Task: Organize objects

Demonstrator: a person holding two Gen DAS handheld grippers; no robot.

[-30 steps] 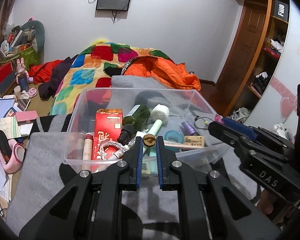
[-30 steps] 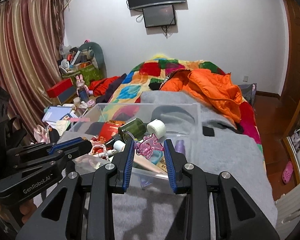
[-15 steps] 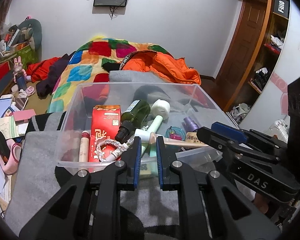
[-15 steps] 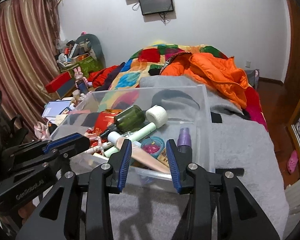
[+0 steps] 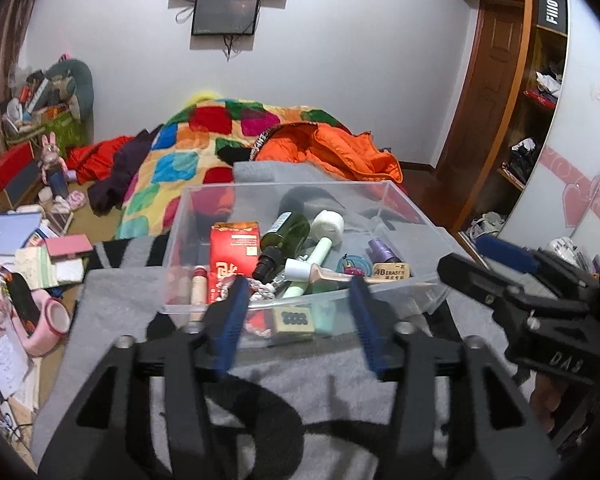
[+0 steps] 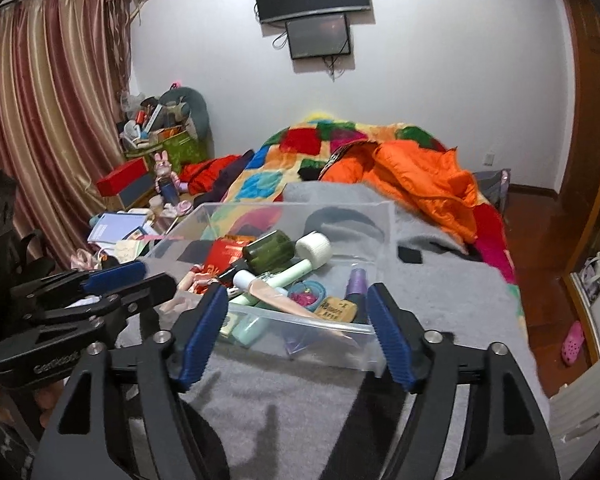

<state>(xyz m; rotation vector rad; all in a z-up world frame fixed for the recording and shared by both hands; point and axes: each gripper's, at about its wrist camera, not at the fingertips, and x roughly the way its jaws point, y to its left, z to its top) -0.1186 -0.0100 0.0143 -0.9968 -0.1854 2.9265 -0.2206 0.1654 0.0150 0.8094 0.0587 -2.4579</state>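
A clear bin sits on a grey blanket, its long axis running away from the cameras toward the quilt. Inside, a red box lies lengthwise along that axis; a green bottle slants across it, cap toward the near-left, and a mint tube lies at much the same slant. A tan tag rests near the bin's right front corner.

The left gripper hangs just short of the bin's near wall, jaws opening with nothing between them. The right gripper does likewise at the near wall, opening and empty.

A second ago the left gripper pinched a small round piece and the right a pink trinket; both are now let go, though where they landed is hard to make out.
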